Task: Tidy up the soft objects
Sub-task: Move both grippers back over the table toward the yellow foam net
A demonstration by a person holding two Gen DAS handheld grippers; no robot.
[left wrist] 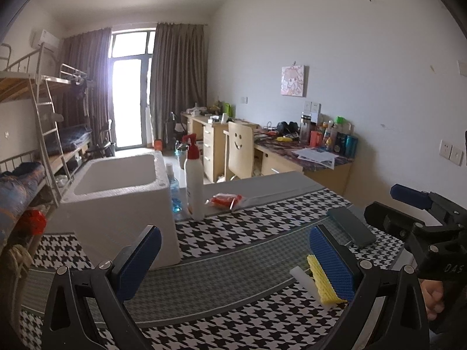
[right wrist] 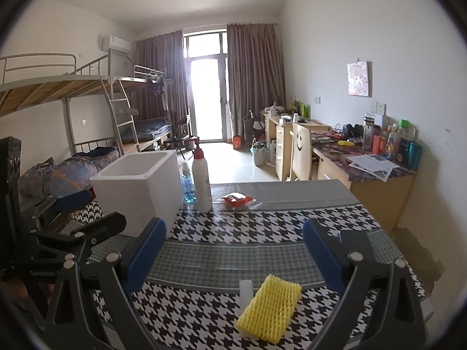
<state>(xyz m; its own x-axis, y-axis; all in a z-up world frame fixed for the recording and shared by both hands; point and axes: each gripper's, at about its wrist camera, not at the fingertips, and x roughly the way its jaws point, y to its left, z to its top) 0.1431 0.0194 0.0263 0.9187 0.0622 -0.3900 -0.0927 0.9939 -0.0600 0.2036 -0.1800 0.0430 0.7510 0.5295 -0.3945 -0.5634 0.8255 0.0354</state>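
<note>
On the tabletop point(left wrist: 233, 265), left wrist view:
Left claw point(left wrist: 233, 258): open, empty.
Yellow foam point(left wrist: 322, 280): by the claw's right finger, lying on a white foam piece point(left wrist: 303, 280).
Box point(left wrist: 116, 198): ahead, left of the claw.
Phone point(left wrist: 351, 227): ahead, right.
Right claw point(left wrist: 414, 204): far right.

Right wrist view:
Right claw point(right wrist: 233, 250): open, empty.
Yellow foam point(right wrist: 270, 307): between the fingers, nearer the right one, flat, untouched.
Bottle point(right wrist: 202, 179): ahead, beside the box point(right wrist: 140, 186).

Houndstooth-covered table point(right wrist: 262, 221): white foam box point(right wrist: 140, 192), spray bottle point(right wrist: 202, 180), red packet point(right wrist: 236, 199), yellow foam net point(right wrist: 270, 307), phone point(left wrist: 351, 230).
</note>
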